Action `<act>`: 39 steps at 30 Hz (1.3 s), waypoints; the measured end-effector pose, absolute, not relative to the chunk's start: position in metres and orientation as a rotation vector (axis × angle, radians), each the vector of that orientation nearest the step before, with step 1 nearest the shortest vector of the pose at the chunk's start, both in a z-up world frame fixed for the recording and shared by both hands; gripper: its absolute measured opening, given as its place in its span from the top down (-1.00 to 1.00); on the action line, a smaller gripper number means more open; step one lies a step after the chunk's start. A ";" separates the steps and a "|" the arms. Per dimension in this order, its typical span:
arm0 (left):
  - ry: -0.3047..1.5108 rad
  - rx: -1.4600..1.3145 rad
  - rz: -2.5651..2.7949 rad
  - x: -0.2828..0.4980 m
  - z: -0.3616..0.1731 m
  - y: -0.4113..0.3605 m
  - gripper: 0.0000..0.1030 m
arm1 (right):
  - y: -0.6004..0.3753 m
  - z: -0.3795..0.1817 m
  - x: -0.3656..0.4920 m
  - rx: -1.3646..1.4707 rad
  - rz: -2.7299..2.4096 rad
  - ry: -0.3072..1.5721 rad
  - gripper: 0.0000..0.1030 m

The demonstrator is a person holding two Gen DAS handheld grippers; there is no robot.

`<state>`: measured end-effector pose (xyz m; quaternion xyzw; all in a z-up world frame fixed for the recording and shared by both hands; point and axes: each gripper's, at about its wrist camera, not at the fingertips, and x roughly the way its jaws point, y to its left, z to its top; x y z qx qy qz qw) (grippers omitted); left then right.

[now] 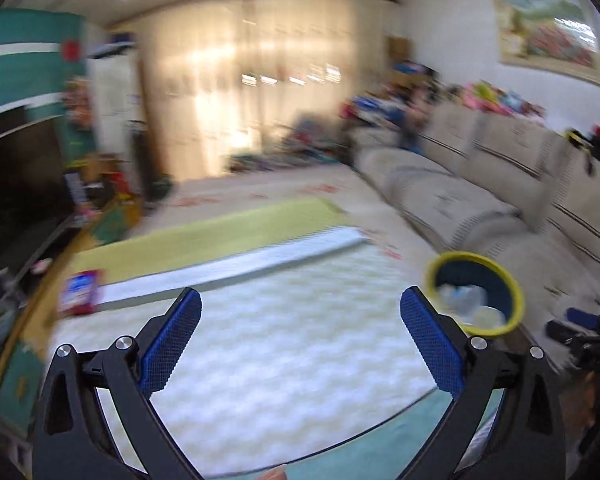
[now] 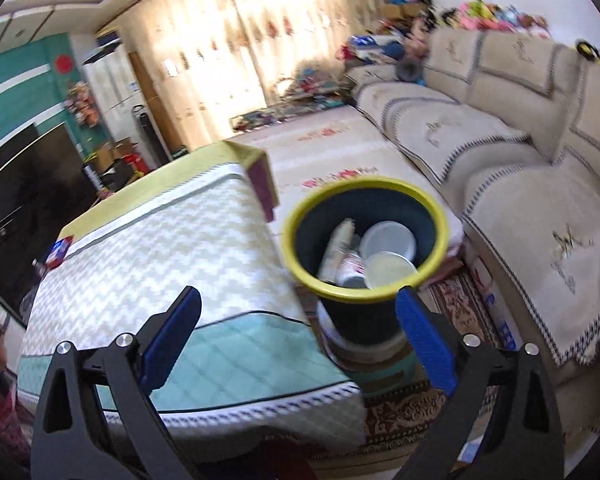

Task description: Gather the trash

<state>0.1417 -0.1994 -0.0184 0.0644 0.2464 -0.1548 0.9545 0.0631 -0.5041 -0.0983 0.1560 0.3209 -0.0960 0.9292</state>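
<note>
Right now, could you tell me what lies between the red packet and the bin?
Only the bare patterned tabletop lies between the red packet and the bin, which stands just off the table's corner. The right wrist view shows it best.

Table top point(image 2: 148, 256) mostly bare, only a small red-blue pack point(image 2: 59, 254) at its far-left edge. Bin point(image 2: 440, 216) just beside table's right edge, mouth unobstructed but bottles point(image 2: 350, 268) and lids point(image 2: 388, 270) inside; sofa point(image 2: 532, 184) close on right.

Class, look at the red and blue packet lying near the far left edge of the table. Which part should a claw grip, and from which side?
Grip the red and blue packet across its short width, coming from above, probably with the open left claw. It seems to lie flat on the table, so only its side edges offer purchase. Blur hides finer detail.
</note>
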 end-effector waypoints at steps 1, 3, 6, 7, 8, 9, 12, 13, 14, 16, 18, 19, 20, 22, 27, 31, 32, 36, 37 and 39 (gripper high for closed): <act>0.492 0.113 -0.287 0.136 -0.016 -0.184 -0.91 | -0.498 -0.095 0.063 0.307 -0.190 0.649 -0.84; 0.474 0.074 -0.236 0.121 -0.011 -0.152 -0.91 | -0.483 -0.085 0.061 0.276 -0.176 0.623 -0.86; 0.456 0.048 -0.157 0.097 -0.005 -0.114 -0.91 | -0.466 -0.071 0.057 0.241 -0.165 0.591 -0.86; 0.453 0.042 -0.153 0.090 -0.005 -0.108 -0.91 | -0.460 -0.066 0.054 0.227 -0.162 0.580 -0.86; 0.452 0.031 -0.148 0.081 -0.004 -0.099 -0.91 | -0.455 -0.062 0.052 0.215 -0.161 0.573 -0.86; 0.452 0.020 -0.143 0.075 -0.004 -0.094 -0.91 | -0.449 -0.058 0.049 0.199 -0.160 0.565 -0.86; 0.442 -0.015 -0.121 0.057 -0.003 -0.076 -0.91 | -0.438 -0.052 0.040 0.167 -0.161 0.548 -0.86; 0.435 -0.025 -0.106 0.051 -0.003 -0.070 -0.91 | -0.435 -0.050 0.038 0.159 -0.162 0.544 -0.86; 0.430 -0.037 -0.096 0.046 -0.003 -0.064 -0.91 | -0.431 -0.049 0.036 0.151 -0.162 0.541 -0.86; 0.426 -0.064 -0.085 0.038 -0.001 -0.052 -0.91 | -0.425 -0.047 0.029 0.136 -0.166 0.533 -0.86; 0.427 -0.085 -0.071 0.032 -0.001 -0.044 -0.91 | -0.422 -0.047 0.023 0.124 -0.178 0.526 -0.86; 0.427 -0.089 -0.068 0.030 -0.001 -0.045 -0.91 | -0.421 -0.047 0.021 0.122 -0.180 0.525 -0.86; 0.428 -0.093 -0.068 0.027 -0.001 -0.043 -0.91 | -0.421 -0.048 0.019 0.123 -0.180 0.525 -0.86; 0.426 -0.088 -0.063 0.021 -0.001 -0.041 -0.91 | -0.421 -0.049 0.016 0.124 -0.178 0.527 -0.86; 0.419 -0.068 -0.038 0.010 -0.002 -0.040 -0.91 | -0.422 -0.047 0.016 0.133 -0.170 0.521 -0.86; 0.426 -0.075 -0.035 0.008 -0.002 -0.037 -0.91 | -0.420 -0.048 0.020 0.144 -0.161 0.522 -0.86; 0.428 -0.076 -0.035 0.008 -0.003 -0.037 -0.91 | -0.420 -0.049 0.021 0.143 -0.158 0.524 -0.86; 0.431 -0.069 -0.035 0.010 -0.004 -0.037 -0.91 | -0.417 -0.050 0.024 0.142 -0.150 0.528 -0.86; 0.433 -0.067 -0.036 0.011 -0.005 -0.038 -0.91 | -0.417 -0.050 0.024 0.143 -0.150 0.528 -0.86; 0.438 -0.064 -0.039 0.013 -0.004 -0.039 -0.91 | -0.416 -0.051 0.025 0.143 -0.150 0.529 -0.86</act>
